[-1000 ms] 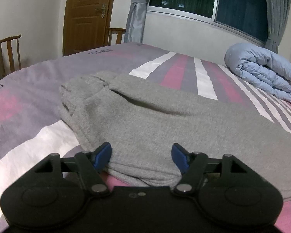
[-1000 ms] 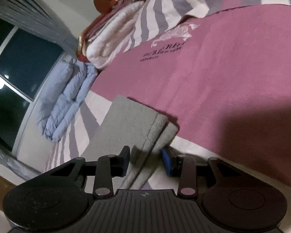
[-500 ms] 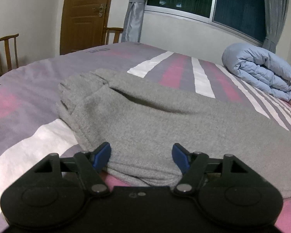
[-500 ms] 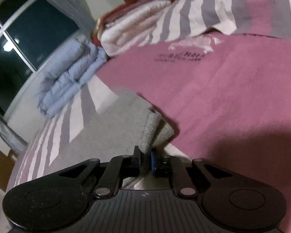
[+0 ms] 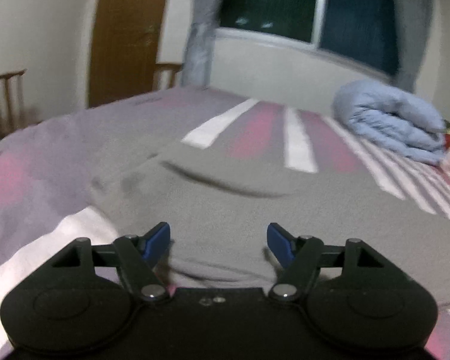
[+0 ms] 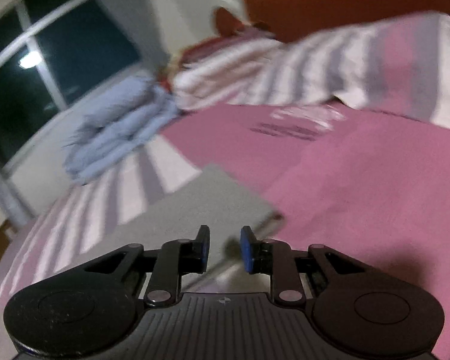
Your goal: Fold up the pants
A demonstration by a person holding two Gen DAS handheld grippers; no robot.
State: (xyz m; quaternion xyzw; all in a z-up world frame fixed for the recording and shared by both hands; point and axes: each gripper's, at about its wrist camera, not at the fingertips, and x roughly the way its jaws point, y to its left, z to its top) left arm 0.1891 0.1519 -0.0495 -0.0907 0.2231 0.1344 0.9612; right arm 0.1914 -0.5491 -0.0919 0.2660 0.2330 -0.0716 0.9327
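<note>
- Straight ahead of my left claw, spread wide and empty, the pants lie flat on the bed, long axis running rightward.
- Right claw is opening over their far end, gripping nothing.

the bedspread left of the grey pants lies bare, open for a gripper to pass. a rolled blue quilt blocks the far window side, with striped bedding piled beside it.

right gripper lifted, rolled, jaws opening off pants
</note>
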